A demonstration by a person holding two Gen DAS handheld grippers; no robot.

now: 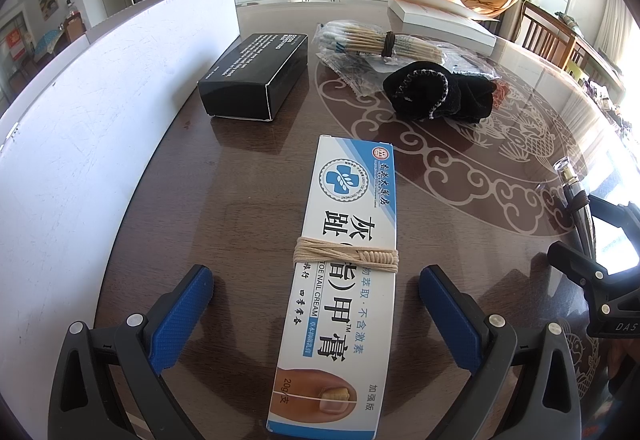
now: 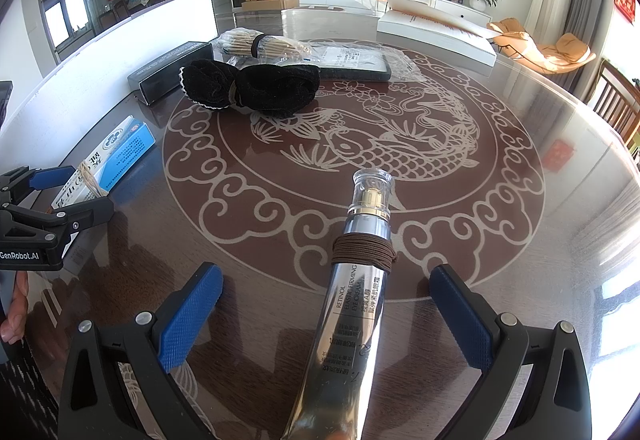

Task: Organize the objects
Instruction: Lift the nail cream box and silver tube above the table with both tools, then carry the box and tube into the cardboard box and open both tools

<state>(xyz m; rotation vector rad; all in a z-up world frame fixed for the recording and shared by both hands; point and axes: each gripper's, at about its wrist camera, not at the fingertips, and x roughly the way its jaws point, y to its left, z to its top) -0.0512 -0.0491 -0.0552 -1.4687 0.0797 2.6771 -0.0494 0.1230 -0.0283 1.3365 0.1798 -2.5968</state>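
The dark brown glossy worktop [image 2: 248,304] carries a large pale medallion of a fish and scrolling clouds, and a tall white board [image 1: 80,128] stands along its left edge. A flat white box [image 2: 436,30] lies at the far edge. Near the board rests a black carton [image 1: 252,76] with white print, and just right of it a clear bag of wooden-stick cotton swabs [image 1: 372,40] bound with a dark band. Beside the swabs, in the right wrist view, a dark flat item in clear wrap [image 2: 352,62] lies partly behind a rolled black cloth bundle [image 2: 252,86] tied at its middle; what the wrapped item is, the view is too poor to say.

The left hand-held gripper [image 1: 316,308] has its blue pads [image 1: 180,316] spread wide apart, one on each side of a white and blue toe nail cream box [image 1: 344,260] that lies flat on the worktop near the left edge, a beige cord [image 1: 346,254] wound round its middle. The pads do not touch the box.

The right hand-held gripper [image 2: 326,310] also stands wide apart, astride a silver eye cream tube [image 2: 352,312] lying on the near rim of the medallion, its clear cap [image 2: 370,192] pointing away and a brown cord [image 2: 362,250] wrapped below the cap. Neither pad touches the tube. Fingertips [image 2: 14,316] show at that view's left edge.
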